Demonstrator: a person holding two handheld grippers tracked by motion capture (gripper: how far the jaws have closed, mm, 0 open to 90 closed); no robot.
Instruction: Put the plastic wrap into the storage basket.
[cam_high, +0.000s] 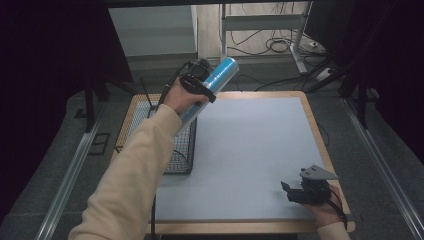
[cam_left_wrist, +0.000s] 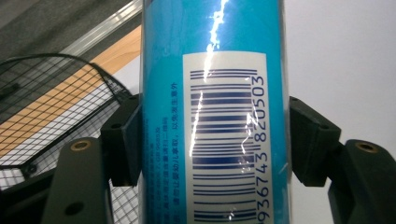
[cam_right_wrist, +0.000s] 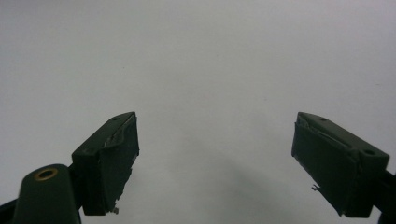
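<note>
Blue can (cam_high: 216, 82) with a barcode label, clamped between both pads of the left hand-held gripper (cam_high: 197, 82), raised and tilted over the far left of the table (cam_high: 260, 150), above the black wire basket (cam_high: 177, 150) at the table's left edge. Right hand-held gripper (cam_high: 295, 191) resting near right on the grey table top, jaws wide, nothing between them.

The blue can (cam_left_wrist: 212, 112) carries a white barcode label (cam_left_wrist: 224, 135) with dark blue bars; beside them run the digits "936743 820503", cut off at the frame's bottom edge. Small Chinese print left of it is too fine to read.
</note>
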